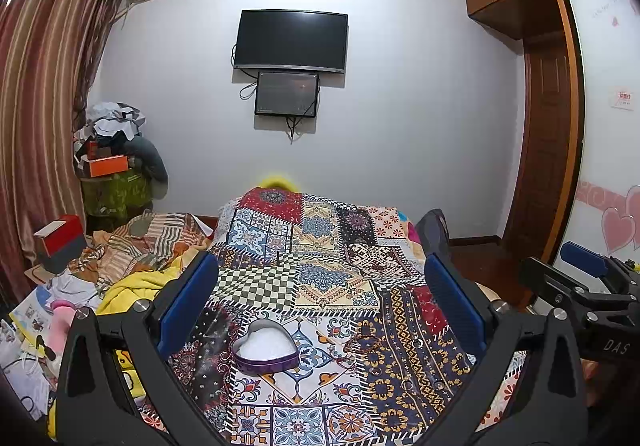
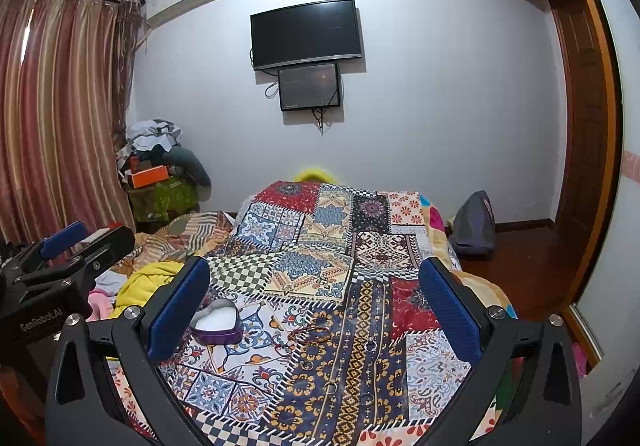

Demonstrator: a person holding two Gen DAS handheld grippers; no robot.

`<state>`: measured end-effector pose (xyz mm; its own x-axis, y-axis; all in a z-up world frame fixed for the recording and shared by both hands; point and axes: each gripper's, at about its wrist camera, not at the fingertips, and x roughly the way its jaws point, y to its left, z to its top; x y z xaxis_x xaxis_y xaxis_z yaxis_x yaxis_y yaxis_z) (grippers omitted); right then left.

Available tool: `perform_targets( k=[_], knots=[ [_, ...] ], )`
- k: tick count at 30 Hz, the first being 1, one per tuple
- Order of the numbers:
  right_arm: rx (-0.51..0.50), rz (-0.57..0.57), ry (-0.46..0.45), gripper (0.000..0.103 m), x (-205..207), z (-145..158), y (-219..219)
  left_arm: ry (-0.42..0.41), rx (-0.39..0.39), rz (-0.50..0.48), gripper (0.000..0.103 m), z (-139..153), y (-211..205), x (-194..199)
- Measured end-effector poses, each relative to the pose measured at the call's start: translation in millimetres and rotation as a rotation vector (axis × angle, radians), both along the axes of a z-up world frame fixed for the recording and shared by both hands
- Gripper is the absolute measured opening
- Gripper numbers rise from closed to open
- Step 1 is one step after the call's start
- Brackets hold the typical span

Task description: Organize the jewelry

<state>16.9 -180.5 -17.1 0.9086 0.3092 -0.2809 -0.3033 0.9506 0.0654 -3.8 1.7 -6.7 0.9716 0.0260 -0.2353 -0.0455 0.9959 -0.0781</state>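
A purple heart-shaped tin point(image 1: 265, 350) with a white lining lies open on the patterned bedspread point(image 1: 320, 246); it also shows in the right wrist view point(image 2: 216, 323). A brown beaded bracelet point(image 1: 363, 344) lies just right of it, and shows in the right wrist view point(image 2: 310, 334). Several small metal rings point(image 1: 417, 343) point(image 2: 370, 346) lie scattered on the dark blue strip. My left gripper point(image 1: 320, 286) is open and empty above the tin. My right gripper point(image 2: 316, 286) is open and empty above the rings.
Crumpled bedding and a yellow blanket point(image 1: 132, 286) lie left of the bedspread. A red box point(image 1: 60, 238) and piled clutter point(image 1: 112, 149) stand by the curtain. A TV point(image 1: 291, 39) hangs on the far wall. A wardrobe point(image 1: 552, 125) and a grey bag point(image 2: 474, 224) are on the right.
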Motion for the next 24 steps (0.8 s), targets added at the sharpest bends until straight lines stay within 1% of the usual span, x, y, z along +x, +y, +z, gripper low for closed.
perform_targets(
  k=[16,21,24],
  knots=[
    [-0.012,-0.016,0.018,0.103,10,-7,-4,0.005,0.000,-0.001,0.103,-1,1,0],
    [-0.042,-0.035,0.032,0.103,17,-14,-5,0.023,-0.001,-0.005,0.103,-3,2,6],
    [-0.062,-0.041,0.056,0.103,25,-23,-6,0.048,-0.001,-0.013,0.103,-8,2,18]
  ],
)
